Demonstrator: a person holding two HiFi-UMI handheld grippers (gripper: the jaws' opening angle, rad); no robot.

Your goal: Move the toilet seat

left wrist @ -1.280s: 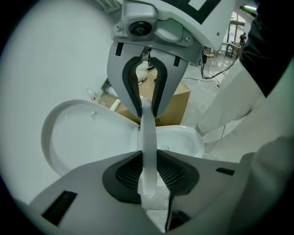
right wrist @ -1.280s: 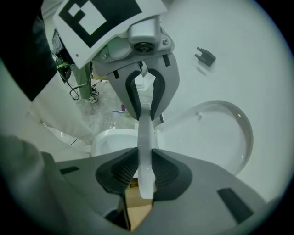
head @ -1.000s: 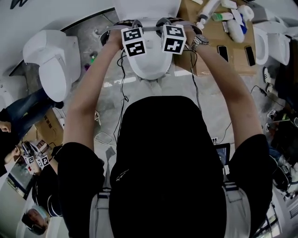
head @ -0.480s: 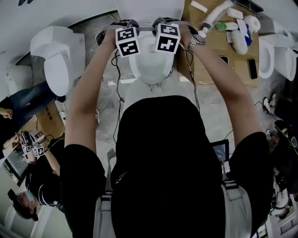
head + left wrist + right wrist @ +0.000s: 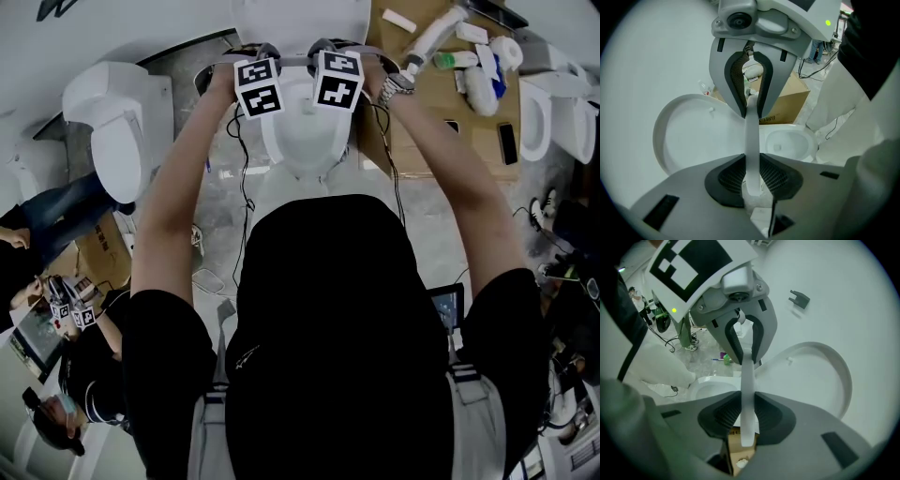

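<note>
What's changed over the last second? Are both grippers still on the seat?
The left gripper and right gripper seem to have edged together toward the tank, taking the seat with them. The head view swung too, so the shift looks small. Nothing was grabbed or released: each still clamps the seat's edge. The bowl stayed put.

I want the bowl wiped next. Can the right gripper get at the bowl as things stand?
Probably not yet: the right gripper is shut on the seat, sharing it with the left gripper. The bowl itself lies uncovered below.
</note>
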